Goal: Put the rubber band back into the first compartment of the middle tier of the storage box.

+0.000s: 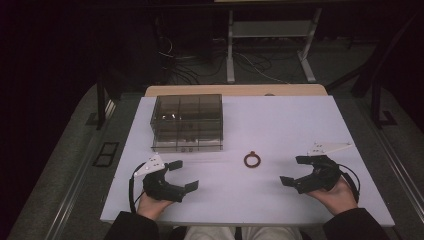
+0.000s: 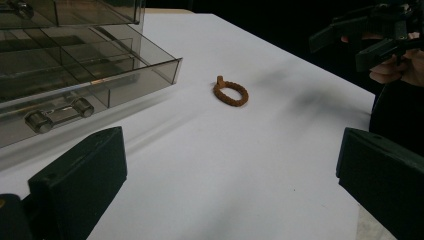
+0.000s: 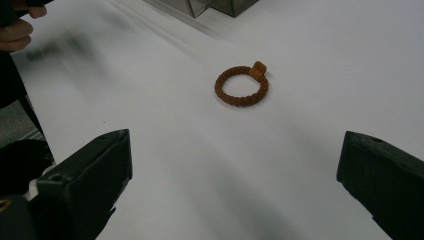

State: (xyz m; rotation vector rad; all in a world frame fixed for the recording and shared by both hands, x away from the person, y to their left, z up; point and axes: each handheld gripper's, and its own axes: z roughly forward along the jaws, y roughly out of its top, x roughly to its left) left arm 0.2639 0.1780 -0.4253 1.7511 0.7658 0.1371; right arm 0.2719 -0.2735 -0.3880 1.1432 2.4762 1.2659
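Surface: white table [image 1: 280, 200] is lying under my grippers.
Ring: brown braided ring [image 1: 252, 160] is lying flat between them, ahead, untouched.
Left gripper [image 1: 183, 174]: I am holding its jaws spread, empty.
Right gripper [image 1: 294, 170]: I am holding its jaws spread, empty.
Box: clear drawer box [image 1: 187, 122] is standing beyond my left gripper.

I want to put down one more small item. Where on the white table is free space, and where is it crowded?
The widest free patch is right of the clear drawer box, beyond the brown ring, up to the table's far and right edges. The near strip between left gripper and right gripper is also bare. The far left corner, around the box, is crowded.
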